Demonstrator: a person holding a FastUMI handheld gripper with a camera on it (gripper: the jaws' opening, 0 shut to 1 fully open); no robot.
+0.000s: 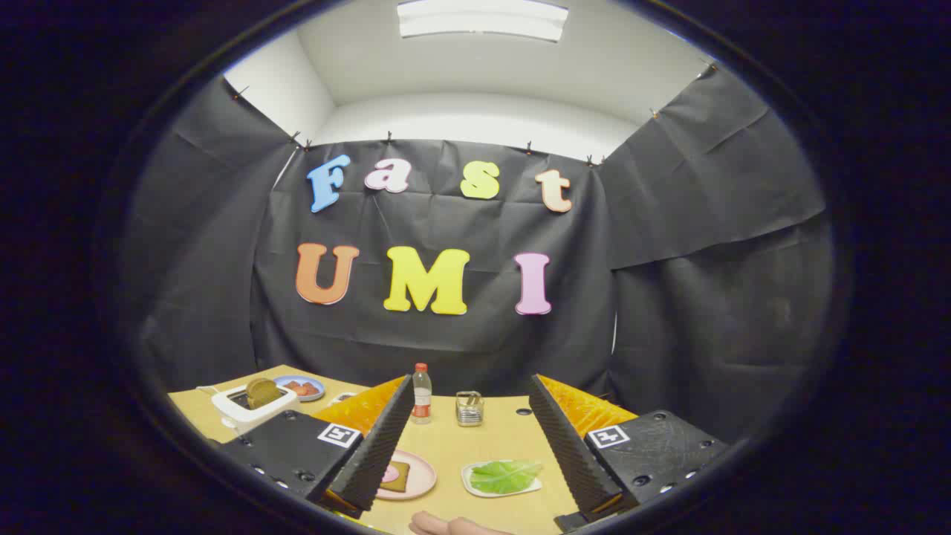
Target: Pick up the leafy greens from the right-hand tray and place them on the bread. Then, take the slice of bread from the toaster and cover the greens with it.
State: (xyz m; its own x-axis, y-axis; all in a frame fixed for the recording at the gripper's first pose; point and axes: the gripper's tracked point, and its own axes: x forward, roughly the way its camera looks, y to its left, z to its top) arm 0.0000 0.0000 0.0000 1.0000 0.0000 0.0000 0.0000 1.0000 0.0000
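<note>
The hand-held gripper hangs above the surface with its fingers spread wide and nothing between them. The leafy greens lie flat on a small white tray, near and between the fingers, closer to the right one. To the left of the tray, partly behind the left finger, a pink plate carries the bread. Farther off to the left stands a white toaster with a slice of bread sticking up out of it. The step in hand looks like the first pick, not yet begun. To do it well, the gripper should drop toward the tray, shift a little right so the leaf sits midway between the fingers, and close on a raised fold of the greens rather than scraping the tray; the leaf seems thin and floppy, so a gentle pinch and a slow lift should suit.
</note>
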